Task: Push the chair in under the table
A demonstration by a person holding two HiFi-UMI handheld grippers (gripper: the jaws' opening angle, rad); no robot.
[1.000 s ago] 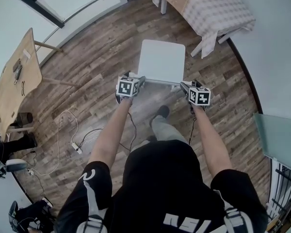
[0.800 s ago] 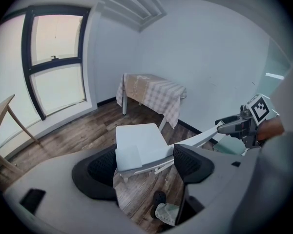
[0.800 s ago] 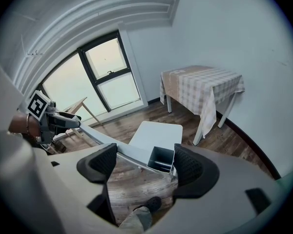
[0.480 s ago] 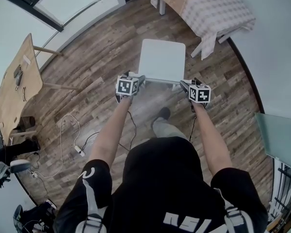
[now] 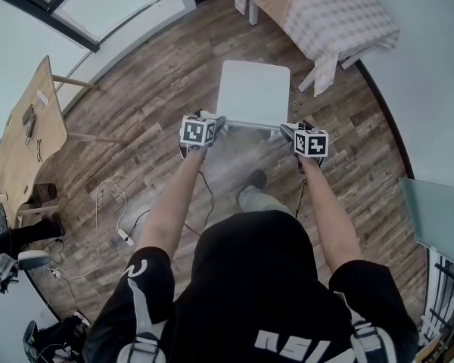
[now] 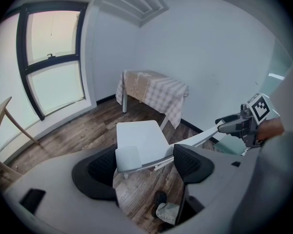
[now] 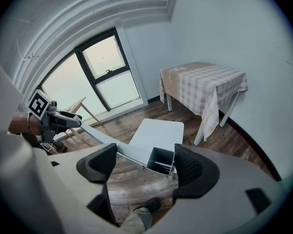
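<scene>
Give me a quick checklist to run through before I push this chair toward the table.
1. Left gripper on the chair back: ok, its jaws stand apart around the left corner.
2. Right gripper on the chair back: ok, its jaws stand apart around the right corner.
3. Floor between chair and table: ok, bare boards show there.
4. Chair lined up with the table: not ok, the table stands ahead and off to the right.
5. Chair legs flat on the floor: cannot tell, the seat hides them.
</scene>
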